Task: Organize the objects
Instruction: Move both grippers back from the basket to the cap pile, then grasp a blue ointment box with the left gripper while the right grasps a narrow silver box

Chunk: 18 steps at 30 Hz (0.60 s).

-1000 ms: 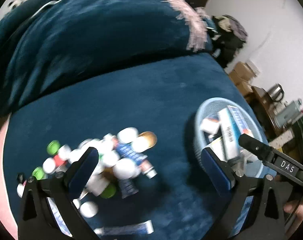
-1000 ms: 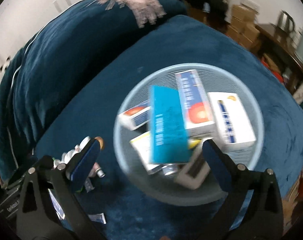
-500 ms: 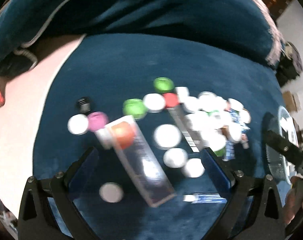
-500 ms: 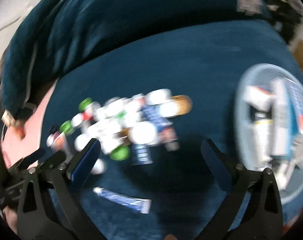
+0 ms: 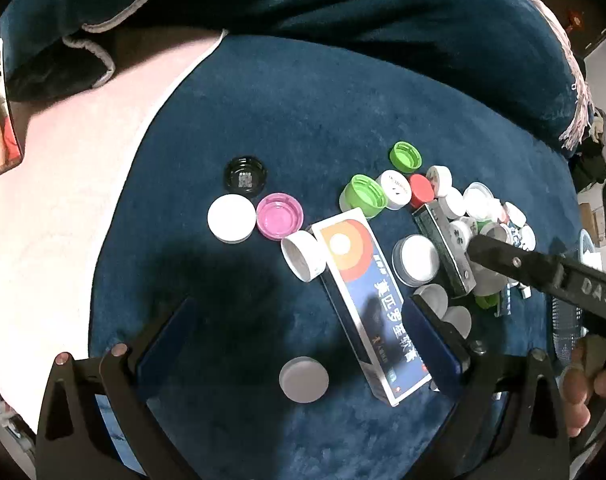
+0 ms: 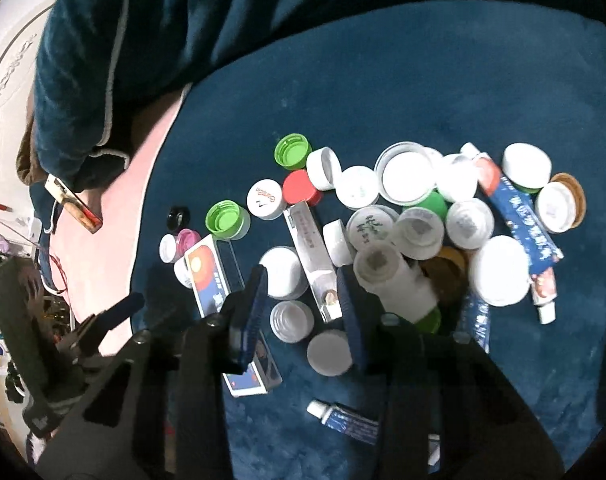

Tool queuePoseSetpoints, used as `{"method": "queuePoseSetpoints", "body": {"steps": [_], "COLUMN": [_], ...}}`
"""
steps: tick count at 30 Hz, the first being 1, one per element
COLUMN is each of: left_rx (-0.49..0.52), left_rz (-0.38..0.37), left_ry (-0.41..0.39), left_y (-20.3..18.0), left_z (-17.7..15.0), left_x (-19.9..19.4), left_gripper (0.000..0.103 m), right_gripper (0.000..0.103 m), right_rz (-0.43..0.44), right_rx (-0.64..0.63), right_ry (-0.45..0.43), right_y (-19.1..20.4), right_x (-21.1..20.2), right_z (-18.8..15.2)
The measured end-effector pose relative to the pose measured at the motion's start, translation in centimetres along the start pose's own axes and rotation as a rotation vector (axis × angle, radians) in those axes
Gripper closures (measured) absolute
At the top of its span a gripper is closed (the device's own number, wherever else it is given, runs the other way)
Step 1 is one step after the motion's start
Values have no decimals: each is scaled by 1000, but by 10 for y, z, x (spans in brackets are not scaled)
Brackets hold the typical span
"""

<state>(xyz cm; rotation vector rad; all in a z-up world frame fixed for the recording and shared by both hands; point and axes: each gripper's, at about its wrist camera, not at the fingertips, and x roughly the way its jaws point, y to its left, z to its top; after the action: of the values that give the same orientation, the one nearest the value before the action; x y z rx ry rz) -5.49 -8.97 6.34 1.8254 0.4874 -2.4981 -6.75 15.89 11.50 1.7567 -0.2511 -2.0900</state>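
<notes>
The left gripper (image 5: 303,340) has its fingers wide apart above the long blue-and-white cardboard box (image 5: 369,300); the right gripper (image 6: 305,300) has its fingers partly apart around the narrow grey box (image 6: 313,256), not touching it.

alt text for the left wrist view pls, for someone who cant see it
The open left tongs hover over a dark blue cushion, straddling a long medicine box with an orange circle and a grey cap. Beyond lie loose bottle caps in white, pink, green and black, and the right tongs reach in from the right.
</notes>
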Motion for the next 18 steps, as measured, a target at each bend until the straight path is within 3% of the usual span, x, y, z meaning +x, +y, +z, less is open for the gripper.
{"method": "queuePoseSetpoints", "body": {"steps": [8, 12, 18], "left_rx": [8, 13, 9], "left_rz": [-11, -8, -19], "left_ry": [8, 15, 34], "left_y": [-5, -8, -14], "left_z": [-3, -4, -9], "left_x": [1, 2, 6], "left_gripper": [1, 1, 1], "right_gripper": [65, 68, 68], "right_rz": [66, -48, -85], "right_rx": [37, 7, -51], "right_ry": [28, -15, 58], "right_y": [-2, -1, 3], "right_x": [17, 17, 30], "right_z": [11, 15, 10]}}
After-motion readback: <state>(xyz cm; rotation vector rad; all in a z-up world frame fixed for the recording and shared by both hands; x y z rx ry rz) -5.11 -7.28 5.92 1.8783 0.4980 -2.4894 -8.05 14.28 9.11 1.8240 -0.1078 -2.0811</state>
